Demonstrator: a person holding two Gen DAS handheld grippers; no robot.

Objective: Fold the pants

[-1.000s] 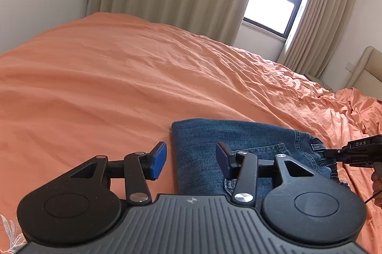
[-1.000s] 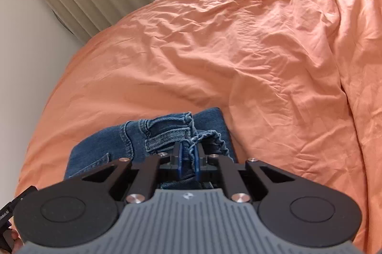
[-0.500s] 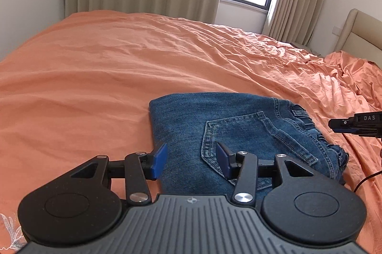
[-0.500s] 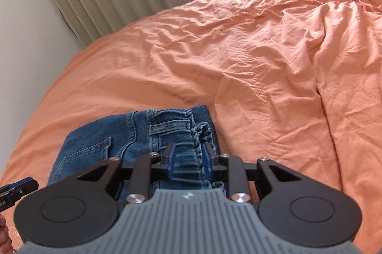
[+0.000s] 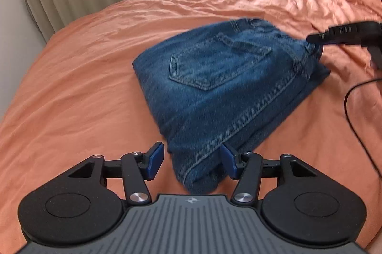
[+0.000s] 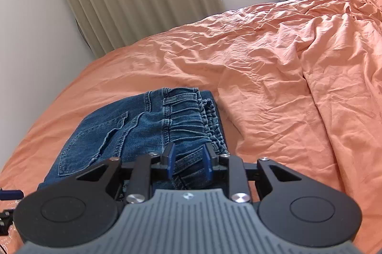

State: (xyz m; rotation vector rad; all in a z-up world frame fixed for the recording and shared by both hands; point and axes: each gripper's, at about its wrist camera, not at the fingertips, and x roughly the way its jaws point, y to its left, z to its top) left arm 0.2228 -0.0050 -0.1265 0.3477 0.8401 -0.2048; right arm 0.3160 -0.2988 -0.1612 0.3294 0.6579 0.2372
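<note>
Both grippers, left (image 5: pixel 192 162) and right (image 6: pixel 188 164), spread, straddle folded blue denim pants (image 5: pixel 229 77) at twelve o'clock; left just widened; lettering unreadable.

Motion-blurred pants (image 5: pixel 229 77) waistband

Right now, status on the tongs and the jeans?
Left tongs open, just widened, jeans corner between. Right tongs open over the waistband. Jeans folded on orange bedsheet. Nothing blocking.

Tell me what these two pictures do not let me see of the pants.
- Left wrist view: the near corner of the folded pants is hidden behind the gripper body; the far waistband is blurred.
- Right wrist view: the near edge of the pants is hidden behind the gripper.
</note>
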